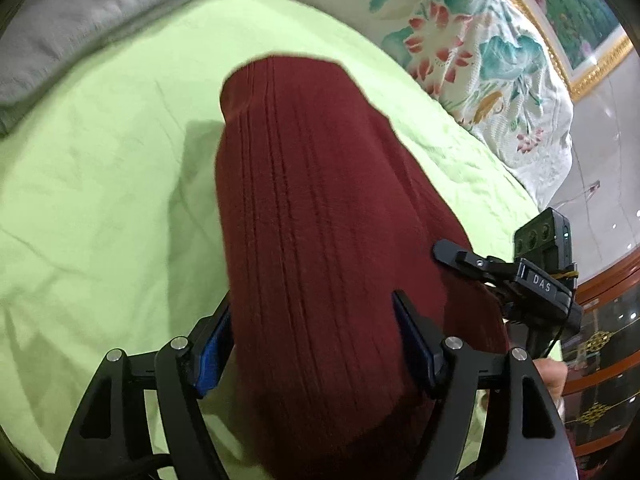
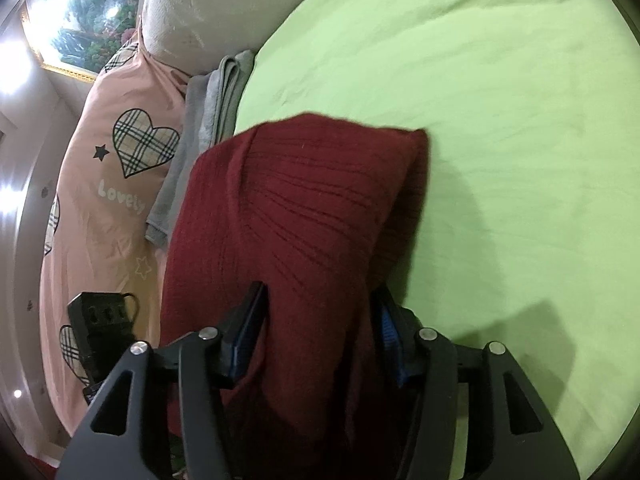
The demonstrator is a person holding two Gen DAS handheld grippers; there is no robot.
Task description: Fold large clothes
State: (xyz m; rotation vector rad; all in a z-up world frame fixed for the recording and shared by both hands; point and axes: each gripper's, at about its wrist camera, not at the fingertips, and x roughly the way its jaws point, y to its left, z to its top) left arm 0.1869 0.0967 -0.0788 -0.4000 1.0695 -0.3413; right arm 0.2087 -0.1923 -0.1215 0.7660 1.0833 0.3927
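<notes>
A dark red ribbed knit garment [image 1: 312, 208] is folded into a thick bundle and held up above a light green bedsheet [image 1: 100, 168]. My left gripper [image 1: 312, 336] is shut on its near end, with the blue pads pressed against both sides. The right gripper [image 1: 460, 256] shows at the right edge of that view, clamped on the same garment. In the right wrist view the garment [image 2: 304, 216] hangs forward between the fingers, and my right gripper [image 2: 320, 328] is shut on it. The garment's near end is hidden under the grippers.
A folded grey cloth [image 1: 80, 20] lies at the sheet's far left, also seen in the right wrist view [image 2: 204, 120]. A floral quilt [image 1: 480, 60] and a pink heart-print pillow [image 2: 112, 184] lie beside the sheet. A wooden cabinet [image 1: 600, 360] stands at the right.
</notes>
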